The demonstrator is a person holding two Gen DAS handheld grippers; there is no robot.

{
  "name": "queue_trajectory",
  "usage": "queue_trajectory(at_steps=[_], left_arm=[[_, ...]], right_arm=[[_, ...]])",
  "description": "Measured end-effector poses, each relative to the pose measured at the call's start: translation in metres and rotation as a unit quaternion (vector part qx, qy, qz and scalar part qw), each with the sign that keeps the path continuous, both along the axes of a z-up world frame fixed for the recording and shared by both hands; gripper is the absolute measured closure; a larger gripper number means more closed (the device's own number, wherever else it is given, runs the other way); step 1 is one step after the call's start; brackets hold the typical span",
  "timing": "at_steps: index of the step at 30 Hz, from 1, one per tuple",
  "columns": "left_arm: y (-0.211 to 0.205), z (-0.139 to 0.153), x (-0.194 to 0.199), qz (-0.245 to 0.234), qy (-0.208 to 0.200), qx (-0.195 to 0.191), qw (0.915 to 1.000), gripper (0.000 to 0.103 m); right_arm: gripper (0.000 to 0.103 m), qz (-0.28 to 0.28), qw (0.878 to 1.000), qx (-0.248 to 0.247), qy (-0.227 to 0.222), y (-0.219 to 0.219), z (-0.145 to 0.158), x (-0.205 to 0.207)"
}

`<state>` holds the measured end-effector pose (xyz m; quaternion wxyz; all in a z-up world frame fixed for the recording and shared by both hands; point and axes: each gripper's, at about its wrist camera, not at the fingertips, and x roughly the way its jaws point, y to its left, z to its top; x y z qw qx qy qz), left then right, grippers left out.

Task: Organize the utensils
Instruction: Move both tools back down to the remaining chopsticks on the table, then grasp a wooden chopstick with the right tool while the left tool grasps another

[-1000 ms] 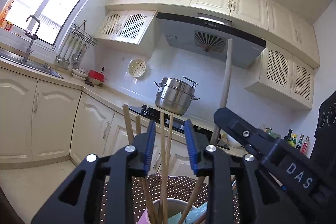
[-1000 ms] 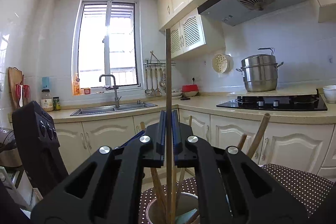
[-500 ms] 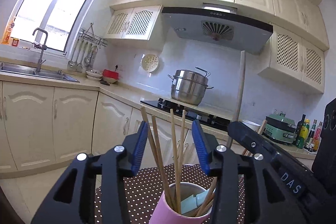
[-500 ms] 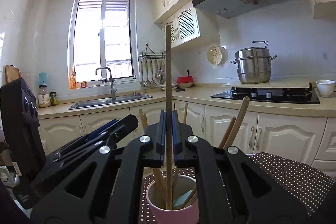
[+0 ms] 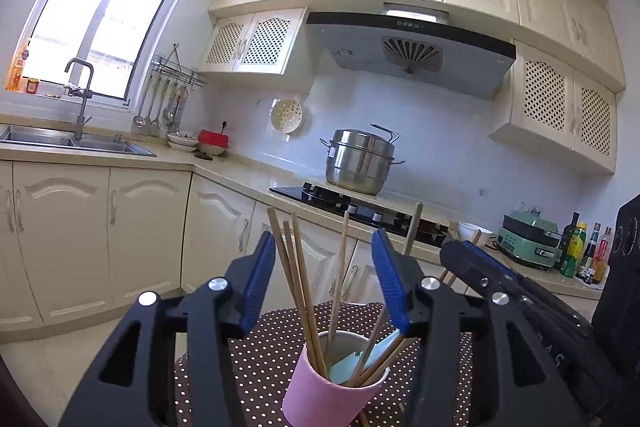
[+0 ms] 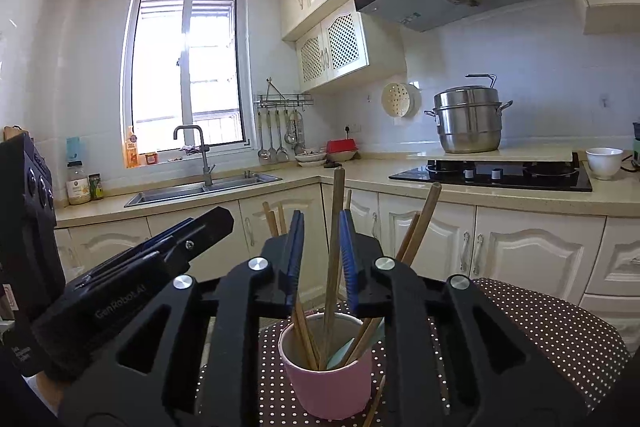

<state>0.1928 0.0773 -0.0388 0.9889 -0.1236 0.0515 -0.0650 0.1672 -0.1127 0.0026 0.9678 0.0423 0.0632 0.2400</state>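
A pink cup (image 5: 332,393) stands on a brown polka-dot cloth (image 5: 256,355) and holds several wooden chopsticks (image 5: 298,291). It also shows in the right wrist view (image 6: 330,383). My left gripper (image 5: 324,267) is open and empty, its jaws standing either side of the chopsticks above the cup. My right gripper (image 6: 322,239) is open around one tall chopstick (image 6: 334,247) that stands in the cup, without touching it. The right gripper shows from the side in the left wrist view (image 5: 500,279).
A loose chopstick (image 6: 374,405) lies on the cloth beside the cup. Behind are the cabinets, a sink (image 6: 200,189), a hob (image 6: 492,175) with a steel pot (image 6: 466,123), a white bowl (image 6: 604,163) and bottles (image 5: 580,247) on the counter.
My right gripper has opened and let go of the tall chopstick, which has dropped into the cup. Both grippers have drawn back from the cup. The left jaws have spread wider.
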Motion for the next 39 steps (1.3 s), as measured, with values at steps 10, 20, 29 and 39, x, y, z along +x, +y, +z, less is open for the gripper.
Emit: queue_trajectory(at_steps=[10, 20, 29, 39], left_arm=[[-0.019, -0.013, -0.038, -0.013, 0.054, 0.024, 0.9982, 0.048], [-0.048, -0.063, -0.035, -0.051, 0.189, 0.047, 0.9796, 0.048], [-0.064, -0.102, -0.004, -0.077, 0.317, 0.078, 0.9422, 0.048], [-0.085, -0.127, 0.029, -0.094, 0.384, 0.097, 0.9133, 0.048]], right_arm=[[0.084, -0.028, 0.999, -0.029, 0.036, -0.037, -0.004, -0.039], [0.084, -0.051, 0.959, -0.084, 0.265, -0.071, -0.089, -0.025], [0.084, -0.026, 0.922, -0.114, 0.369, -0.058, -0.149, -0.014], [0.086, -0.025, 0.910, -0.162, 0.381, -0.036, -0.152, -0.001]])
